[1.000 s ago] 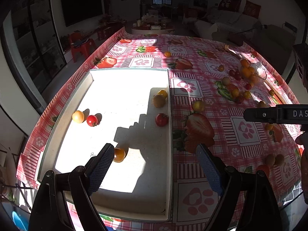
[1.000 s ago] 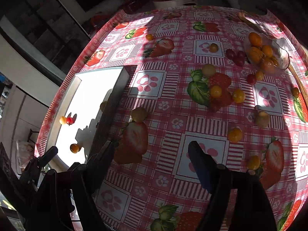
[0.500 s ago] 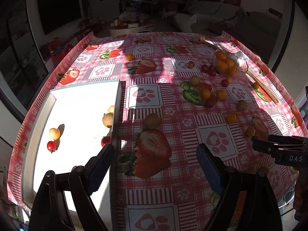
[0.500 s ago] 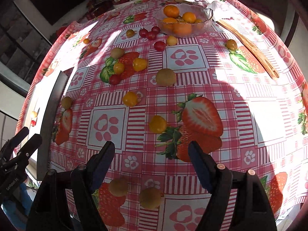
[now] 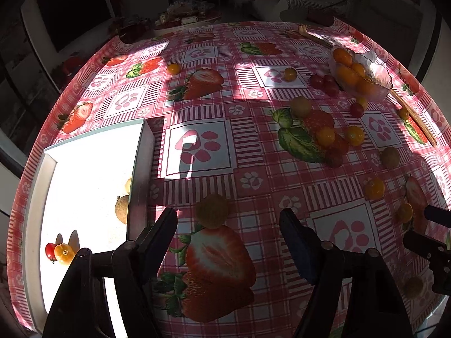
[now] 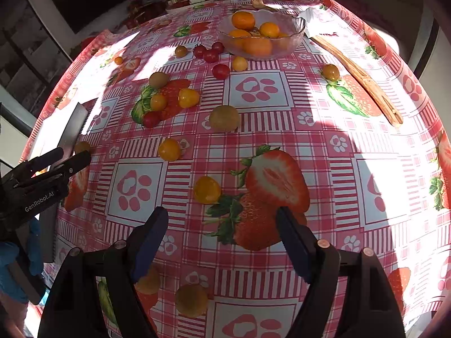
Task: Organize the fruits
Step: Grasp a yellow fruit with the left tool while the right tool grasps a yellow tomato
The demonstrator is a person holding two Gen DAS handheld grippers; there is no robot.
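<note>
**Two open grippers above a table scattered with small fruits**

Two views look forward along hand-held grippers over a table (image 5: 203, 152) covered in a pink checked cloth printed with strawberries and paw prints, partly in bright sun and partly in shade.

From the left wrist, a large white tray (image 5: 50, 163) fills the 8 to 9 o'clock area. Inside it lie a brown round fruit (image 5: 121, 209) against its right wall, and a red cherry tomato (image 5: 50, 250) touching an orange cherry tomato (image 5: 64, 253) near 8 o'clock.

A clear glass bowl (image 6: 296, 28) of oranges sits near 12 o'clock in the right wrist view. A long wooden utensil (image 6: 358, 76) lies at 1 to 2 o'clock, beside the bowl.

The left gripper (image 5: 228, 225) is empty, its jaws spread wide. A brownish-yellow round fruit (image 5: 212, 211) rests on the cloth between its fingertips, nearer the left one.

The right gripper (image 6: 221, 225) is also spread wide and holds nothing. A yellow cherry tomato (image 6: 207, 190) lies just ahead of it, and another (image 6: 169, 149) sits farther toward 11 o'clock.

More loose fruits dot the cloth: a brown round one (image 6: 224, 118) near centre, a cluster of yellow and red tomatoes (image 6: 169, 101) at 11 o'clock, and dark red ones (image 6: 210, 52) beside the bowl.
</note>
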